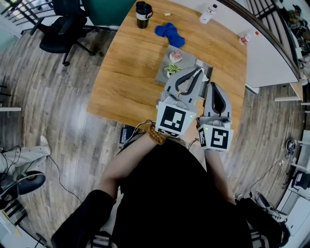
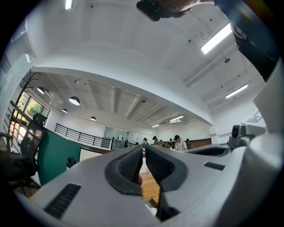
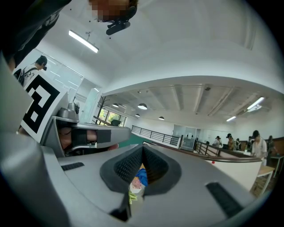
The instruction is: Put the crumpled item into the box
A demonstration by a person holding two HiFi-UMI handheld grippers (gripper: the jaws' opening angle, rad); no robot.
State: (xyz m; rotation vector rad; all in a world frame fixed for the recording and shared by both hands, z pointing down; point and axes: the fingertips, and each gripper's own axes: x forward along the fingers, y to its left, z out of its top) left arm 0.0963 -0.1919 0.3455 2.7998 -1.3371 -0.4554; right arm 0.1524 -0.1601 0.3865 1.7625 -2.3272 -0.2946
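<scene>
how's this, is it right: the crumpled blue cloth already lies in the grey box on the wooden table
No. The crumpled blue cloth lies on the wooden table just beyond the grey box, not in it, as the head view shows.

We record the table as wood with visible grain and a satin finish; the floor as grey wood-look planks, matt; the crumpled item as blue cloth, soft and matt; the left gripper and right gripper as smooth matt grey plastic; the pads as dark, finely ribbed and rubber-like; the mug as glossy black.
</scene>
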